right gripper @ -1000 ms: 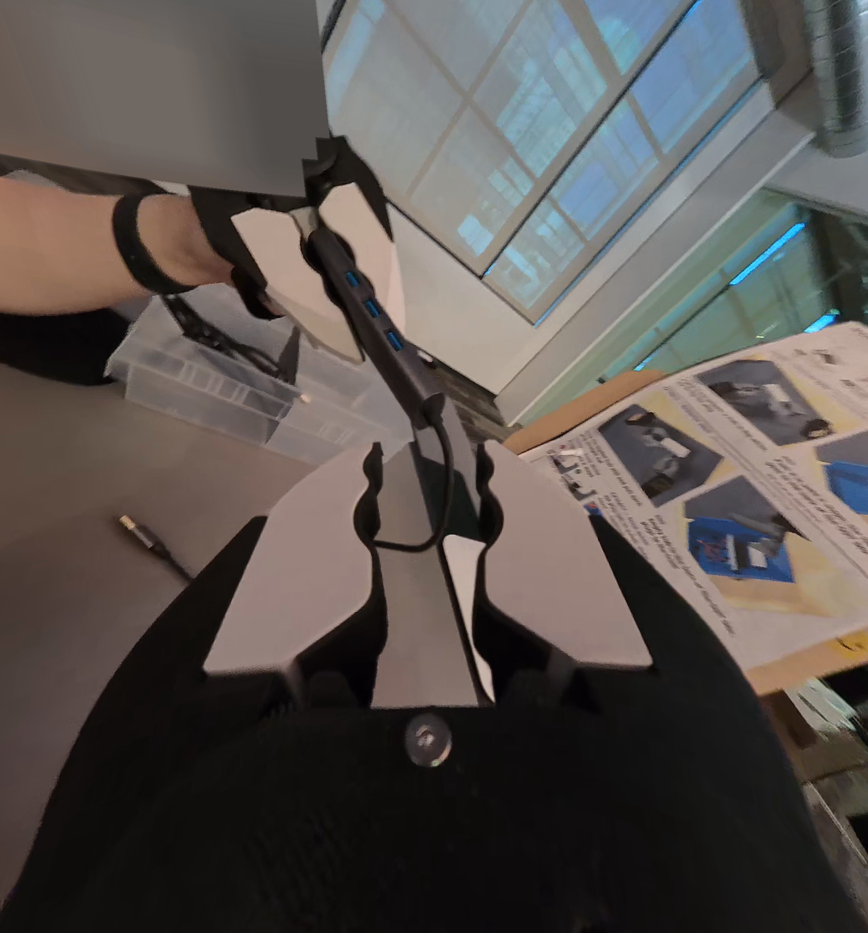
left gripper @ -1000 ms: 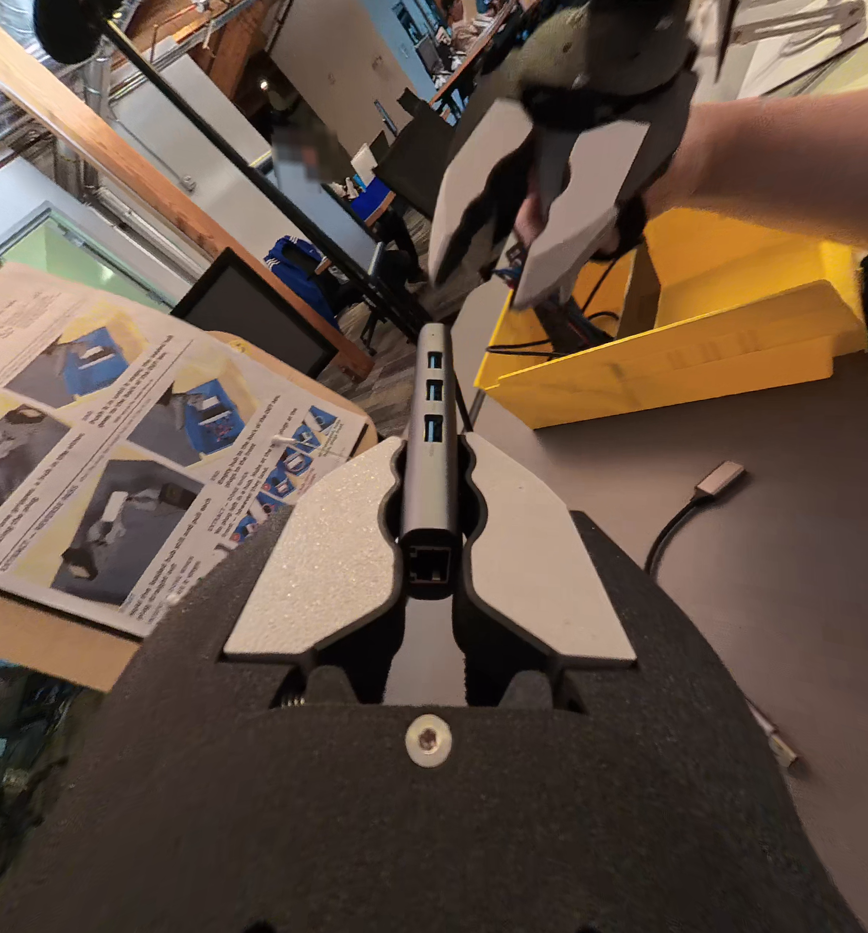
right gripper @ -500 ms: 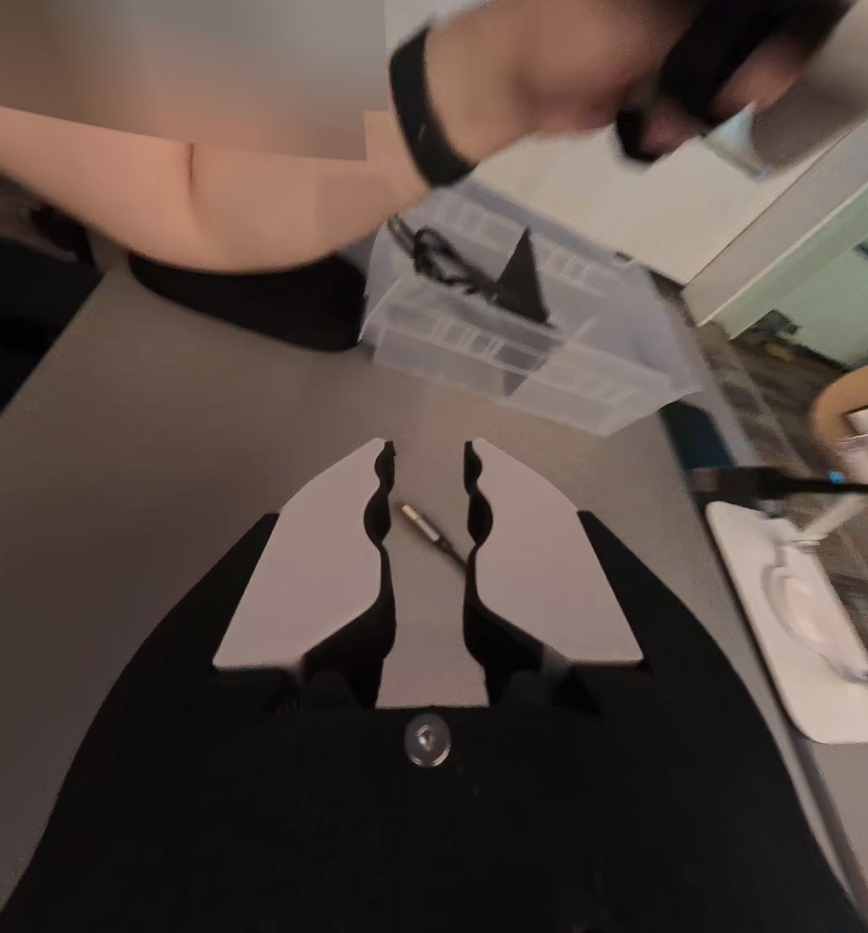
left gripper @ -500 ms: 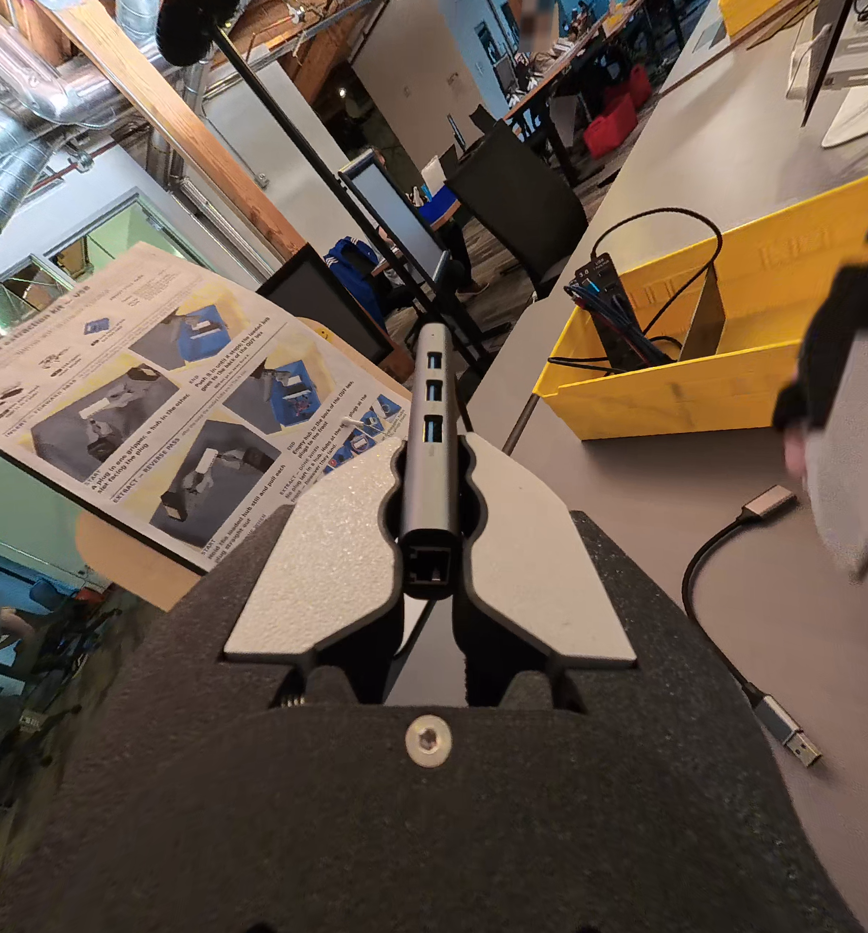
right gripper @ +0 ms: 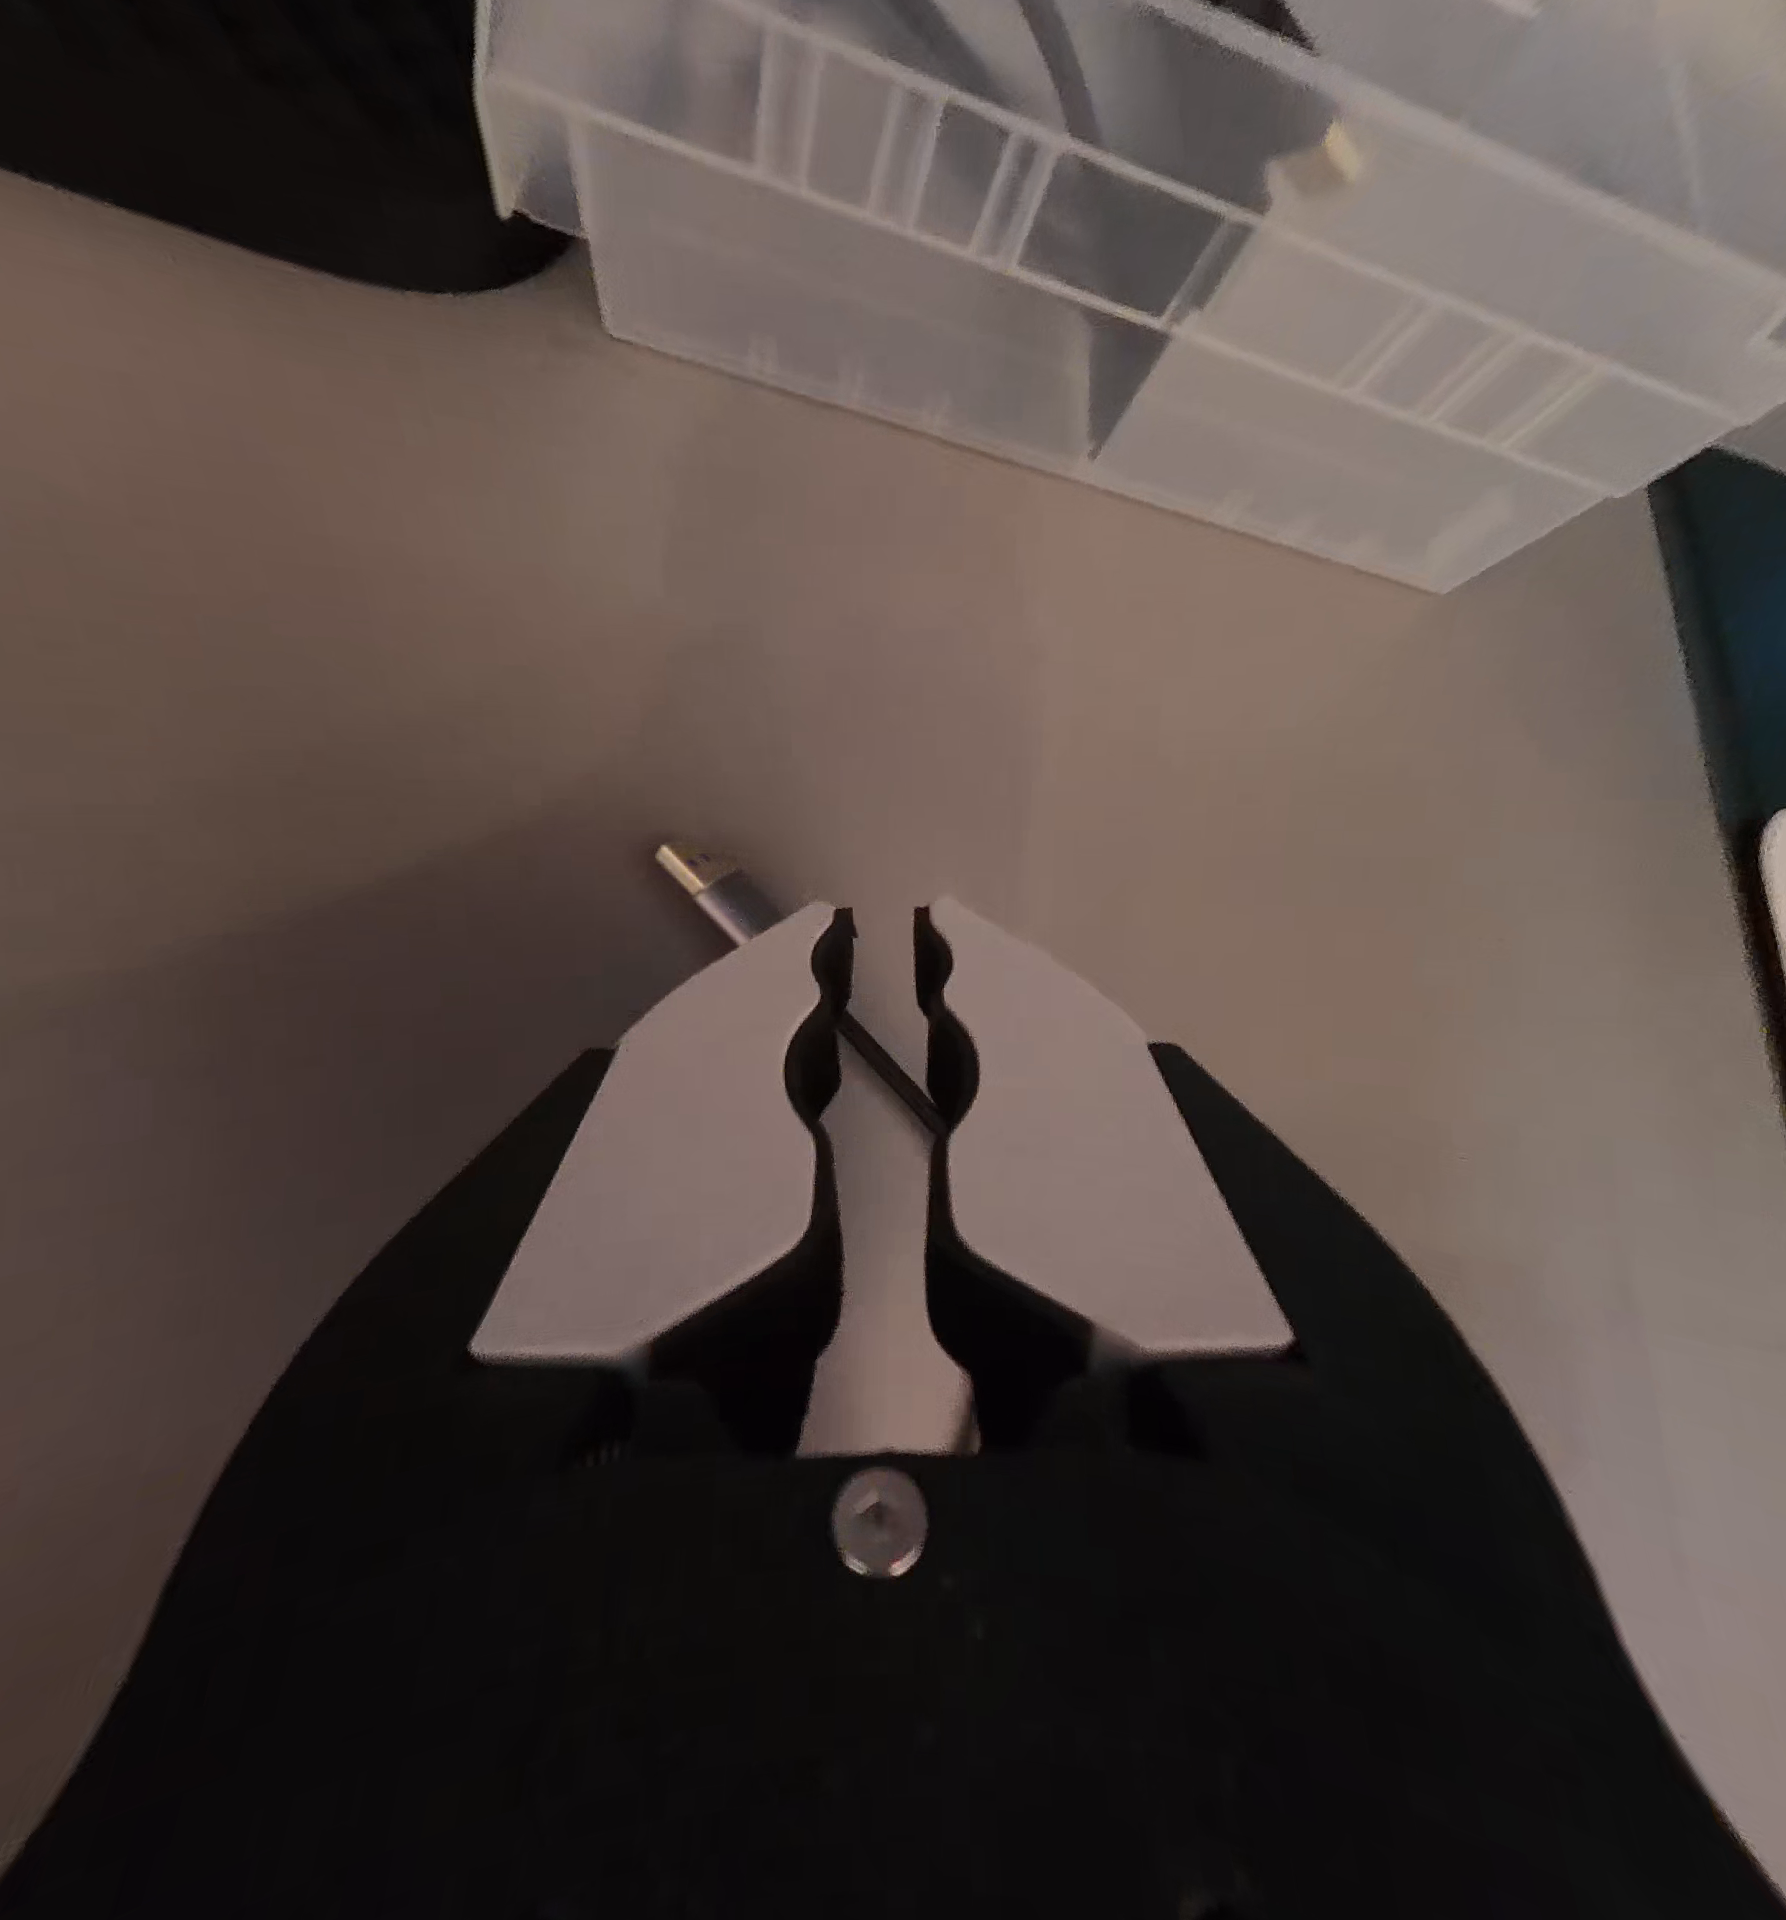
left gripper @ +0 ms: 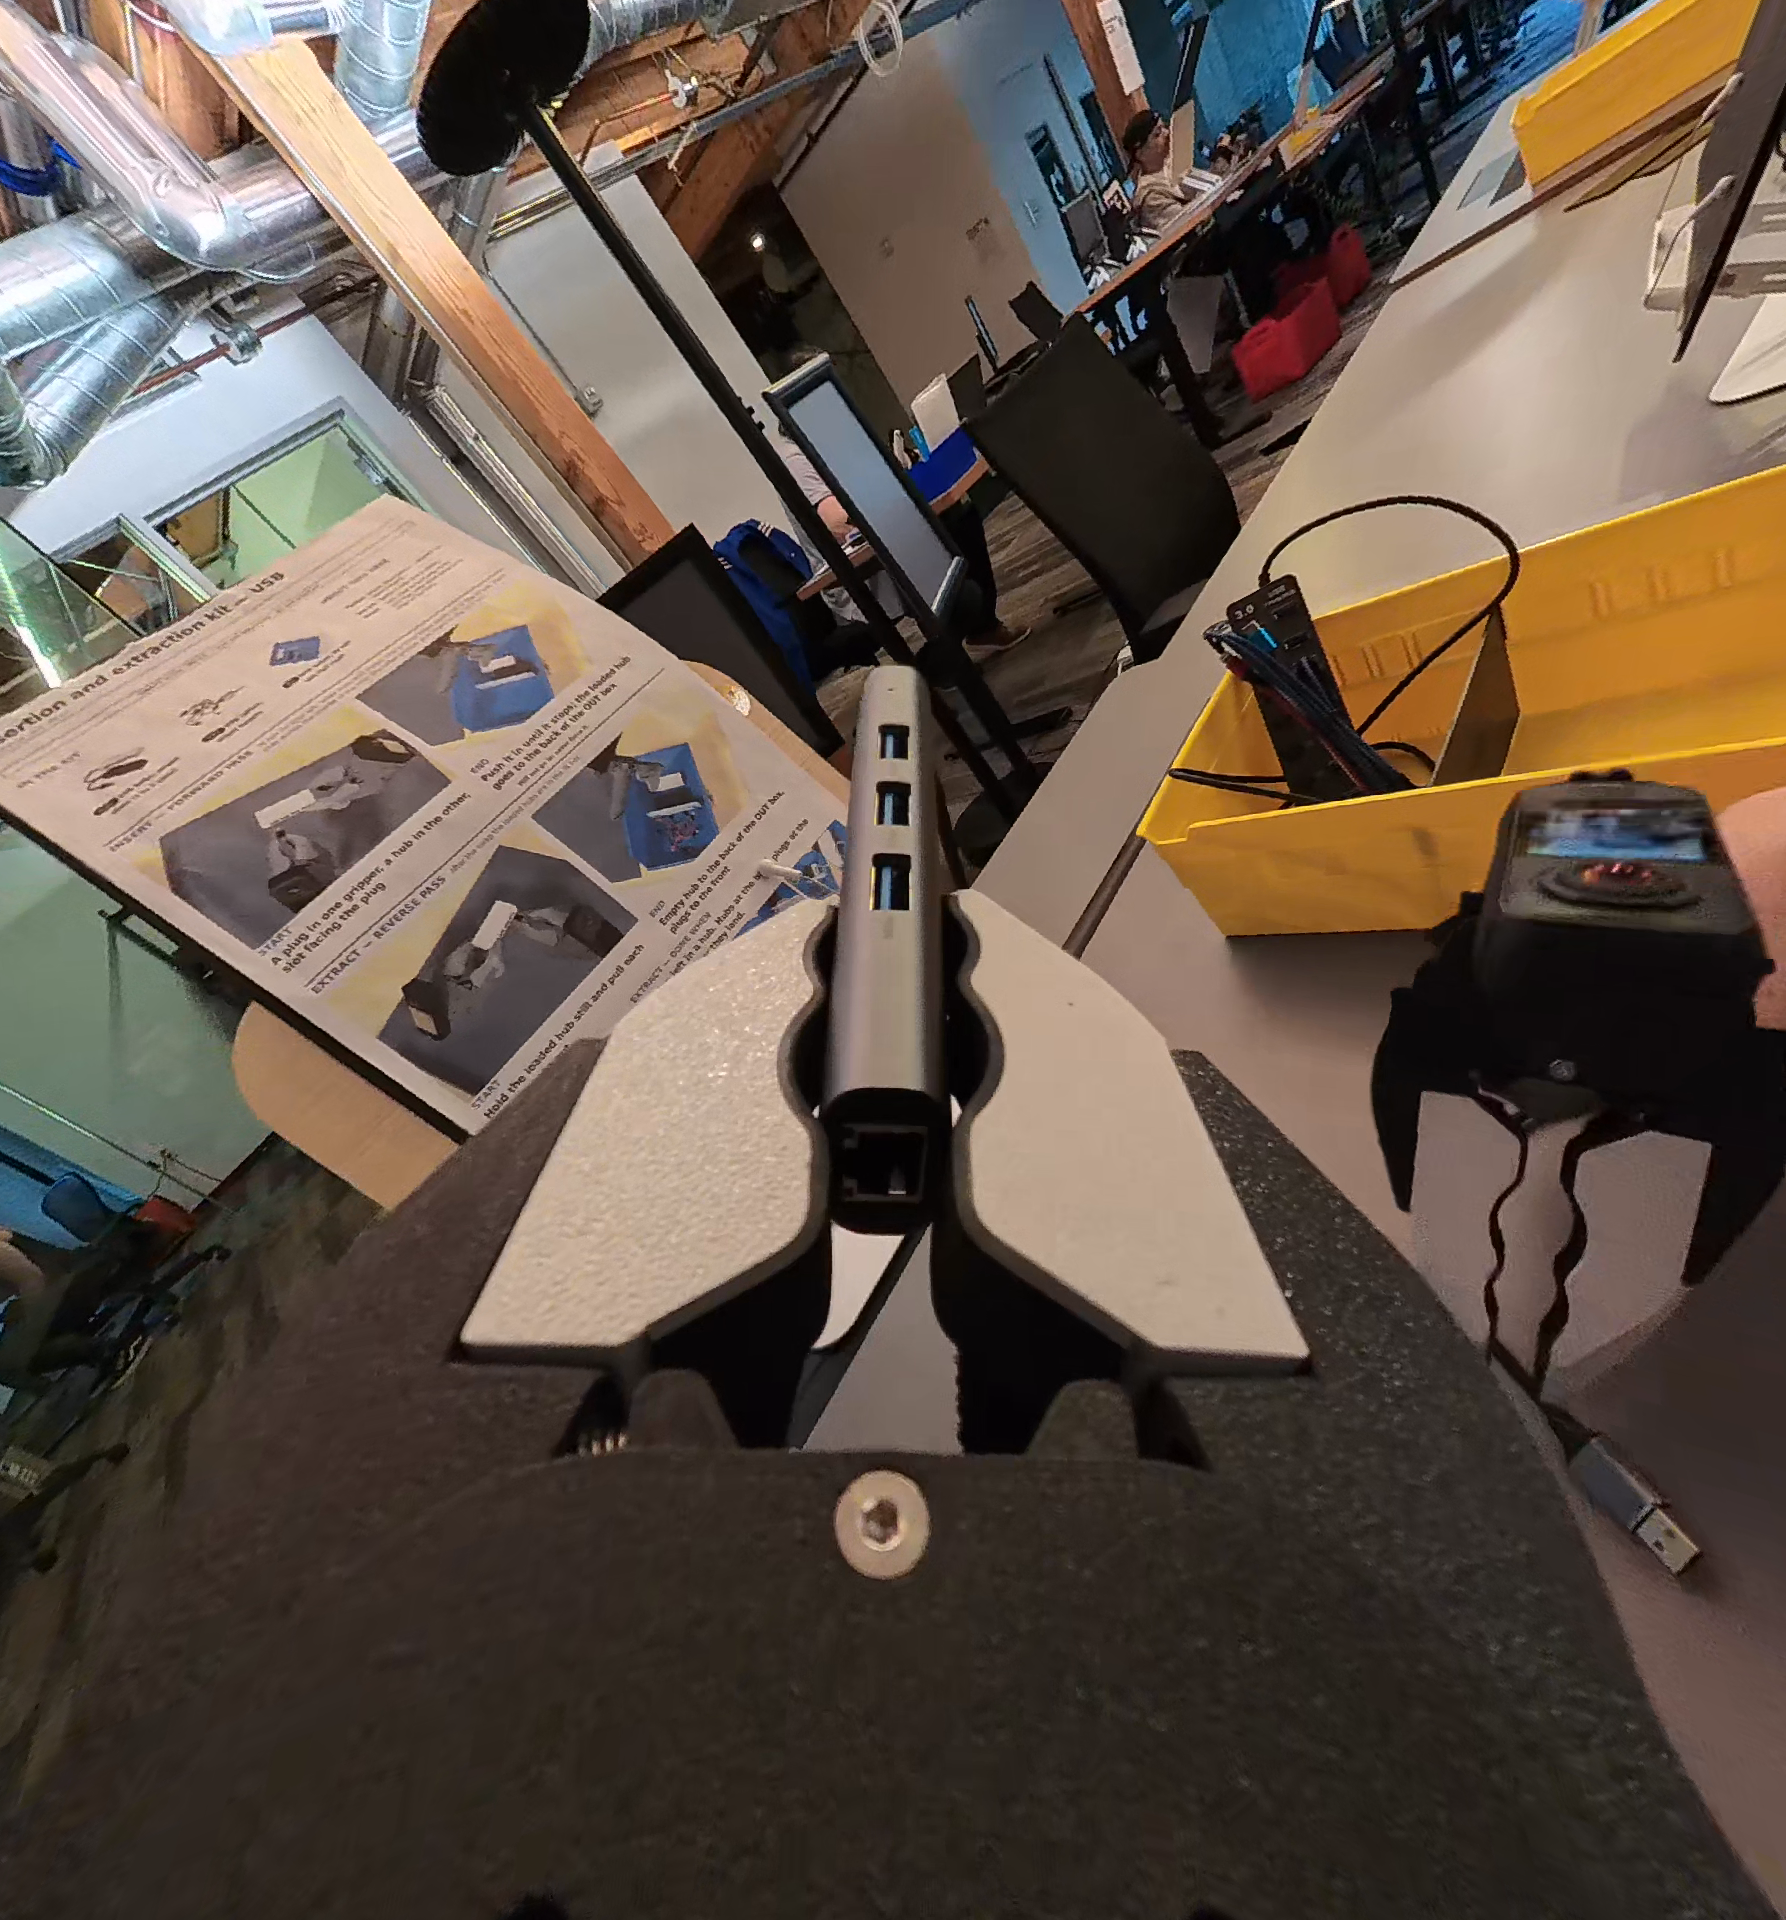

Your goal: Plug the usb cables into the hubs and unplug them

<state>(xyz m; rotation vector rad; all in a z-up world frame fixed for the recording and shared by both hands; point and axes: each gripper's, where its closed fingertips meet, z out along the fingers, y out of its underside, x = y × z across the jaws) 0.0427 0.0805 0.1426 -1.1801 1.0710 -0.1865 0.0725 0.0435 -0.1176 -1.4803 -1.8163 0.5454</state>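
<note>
Grey counter (right gripper: 972, 665) fills my right wrist view, and an open workshop lies behind it in the left.

My left hand-held gripper (left gripper: 884, 1039) is clamped on the dark USB hub (left gripper: 884, 914), jaws shut against its sides, the three blue ports facing up and the network socket toward the camera. I take the hub as my landmark. It points away from me over the counter edge, toward the instruction poster (left gripper: 369, 831).

A second ago my right hand-held gripper (right gripper: 876, 925) was up at the far tip of the hub, over its tail cable. Now it has swung down to the counter, right of the hub, fingers pointing at the surface. Its jaws stand a narrow gap apart and hold nothing. The thin cable (right gripper: 884, 1081) crosses beneath that gap, and the silver USB plug (right gripper: 707, 883) lies just beyond the left fingertip. I judge I am reaching for the plug so that I can insert it; no cable is in the hub's ports yet.

Only the left view shows the hub, the yellow bin (left gripper: 1595, 748) beyond and right of it, and the right hand-held gripper (left gripper: 1528, 1262) from outside. Only the right view shows the jaw gap over the cable, and the clear plastic tray (right gripper: 1128, 312) farther on.
</note>
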